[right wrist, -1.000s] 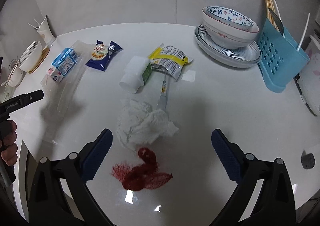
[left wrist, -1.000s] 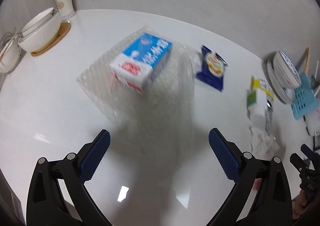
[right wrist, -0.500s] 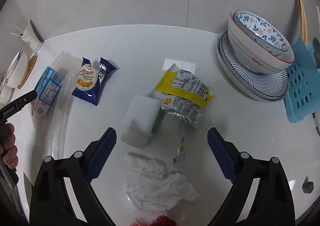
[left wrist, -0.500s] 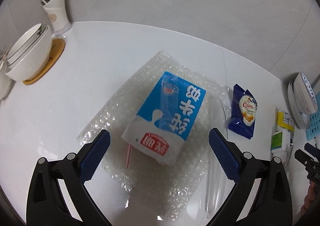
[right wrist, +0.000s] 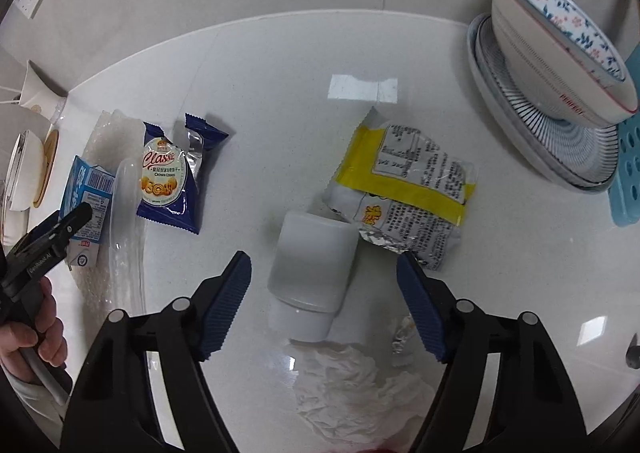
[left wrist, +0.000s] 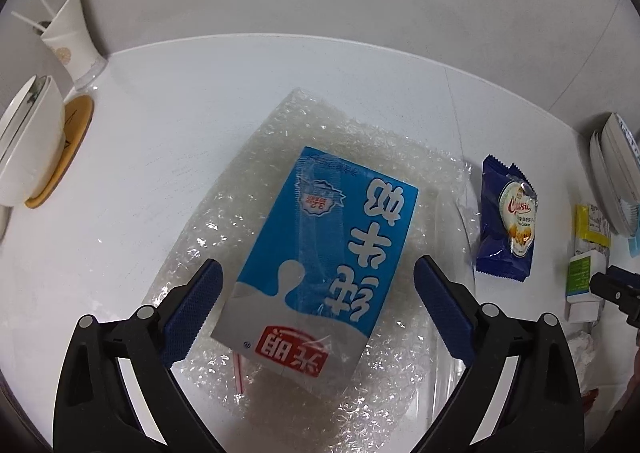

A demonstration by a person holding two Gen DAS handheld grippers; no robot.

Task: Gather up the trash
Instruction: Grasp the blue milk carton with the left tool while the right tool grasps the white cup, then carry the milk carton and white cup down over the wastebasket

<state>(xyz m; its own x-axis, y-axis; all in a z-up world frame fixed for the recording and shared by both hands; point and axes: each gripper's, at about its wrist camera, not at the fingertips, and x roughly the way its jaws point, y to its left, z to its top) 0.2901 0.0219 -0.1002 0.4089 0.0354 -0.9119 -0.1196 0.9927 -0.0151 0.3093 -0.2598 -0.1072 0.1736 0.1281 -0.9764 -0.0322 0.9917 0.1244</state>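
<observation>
Lying flat on a sheet of bubble wrap [left wrist: 280,173], the blue milk carton [left wrist: 320,257] sits between the spread jaws of the left gripper [left wrist: 316,301], which have just been closing in without pressing it. Right of the carton rests a blue cookie packet [left wrist: 506,221]. Further right, the right gripper [right wrist: 324,289] straddles a white bottle [right wrist: 312,261], jaws just narrowing, not gripping. A yellow wrapper [right wrist: 408,189] touches the bottle; crumpled tissue [right wrist: 352,385] lies just beside it.
</observation>
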